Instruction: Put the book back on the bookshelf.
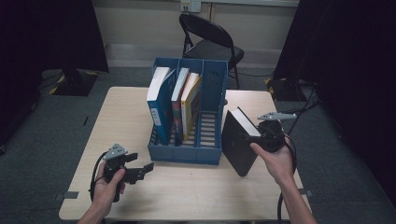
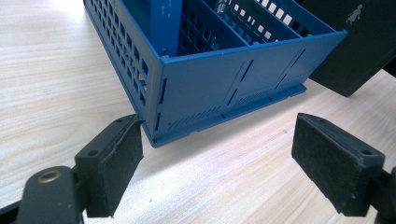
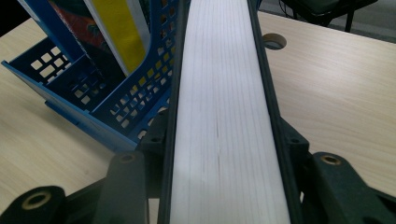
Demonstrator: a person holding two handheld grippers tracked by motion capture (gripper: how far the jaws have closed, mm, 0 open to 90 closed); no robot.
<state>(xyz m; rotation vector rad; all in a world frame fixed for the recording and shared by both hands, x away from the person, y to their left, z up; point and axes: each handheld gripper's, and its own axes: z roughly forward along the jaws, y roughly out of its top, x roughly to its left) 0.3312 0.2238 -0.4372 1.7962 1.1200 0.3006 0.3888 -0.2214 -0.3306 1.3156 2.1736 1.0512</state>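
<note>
Your right gripper (image 1: 256, 135) is pinching a black-covered book (image 1: 239, 142) by its covers, tilted beside the right wall of the blue file rack (image 1: 185, 154) near the table's right edge. Three books are already standing inside; the rightmost slot is waiting. Your left gripper (image 2: 217, 158) is idling spread; its view is showing the rack's front corner

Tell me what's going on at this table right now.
A person is filing books into a blue file rack on a wooden table. The right tool is clamped across a black book, held tilted just right of the rack. Three books already stand in the rack's left slots; the right slot looks free. The left tool waits open near the rack's front corner.
</note>
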